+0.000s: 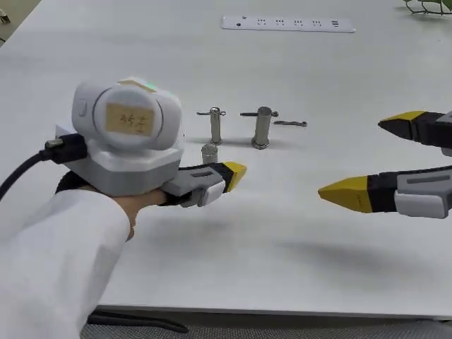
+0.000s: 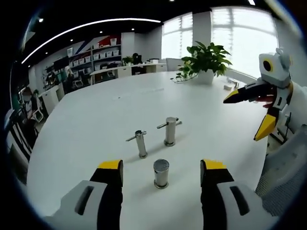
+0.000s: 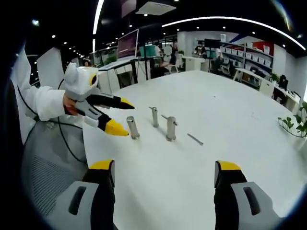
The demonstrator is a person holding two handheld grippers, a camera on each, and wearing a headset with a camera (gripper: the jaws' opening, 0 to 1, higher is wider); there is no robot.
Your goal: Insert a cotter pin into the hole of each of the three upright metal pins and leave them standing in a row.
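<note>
Head view takes in the white table (image 1: 212, 254). The right gripper (image 1: 355, 157) hovers off to one side, jaws spread and empty. The left gripper (image 3: 122, 116), jaws also spread, hangs just short of the bare metal pin (image 1: 210, 152). Beyond that pin stand the left fitted pin (image 1: 215, 127) and the right fitted pin (image 1: 263, 128), each with a cotter pin through its head. The loose cotter pin (image 1: 291, 123) lies flat just beside the right one. The bare metal pin looks narrow-footed, so a jaw brushing it off-centre could topple it into its near neighbours. The thin loose cotter pin may also skid or twist when pinched. The label (image 1: 129, 120) on the left gripper's housing and the marks on the white strip (image 1: 286, 23) at the far edge are too blurred to read.
</note>
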